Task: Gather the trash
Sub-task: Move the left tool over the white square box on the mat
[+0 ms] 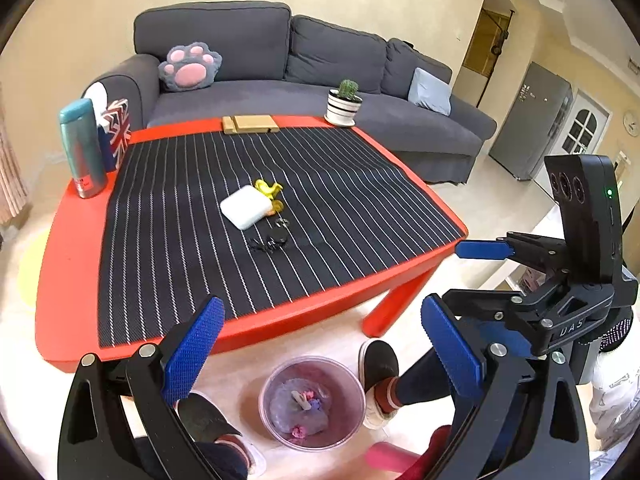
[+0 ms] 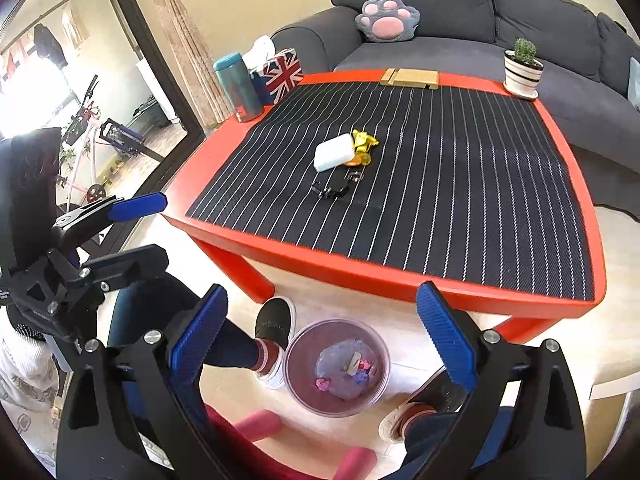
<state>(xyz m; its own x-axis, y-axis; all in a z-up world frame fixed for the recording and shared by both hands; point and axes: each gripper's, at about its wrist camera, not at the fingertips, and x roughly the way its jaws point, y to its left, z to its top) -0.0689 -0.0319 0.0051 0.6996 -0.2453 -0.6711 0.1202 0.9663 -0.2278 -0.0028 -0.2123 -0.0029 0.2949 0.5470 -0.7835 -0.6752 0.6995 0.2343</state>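
- My left wrist camera looks forward and down past its own blue fingers (image 1: 196, 352), set just off the near edge of the red table (image 1: 72, 264), with the sofa (image 1: 256, 40) beyond.
- My right wrist camera sits beside it, slightly further right, facing the same way across the table (image 2: 224, 152).
- Each view catches the other gripper at its side: the right gripper (image 1: 460, 280) in the left view, the left gripper (image 2: 160, 232) in the right view.
- Both share the striped mat (image 1: 320, 184), the sofa and the floor bin (image 1: 312, 400) directly below.

Translucent bin (image 1: 280, 376) on floor (crumpled scraps (image 2: 362, 370) inside), upright
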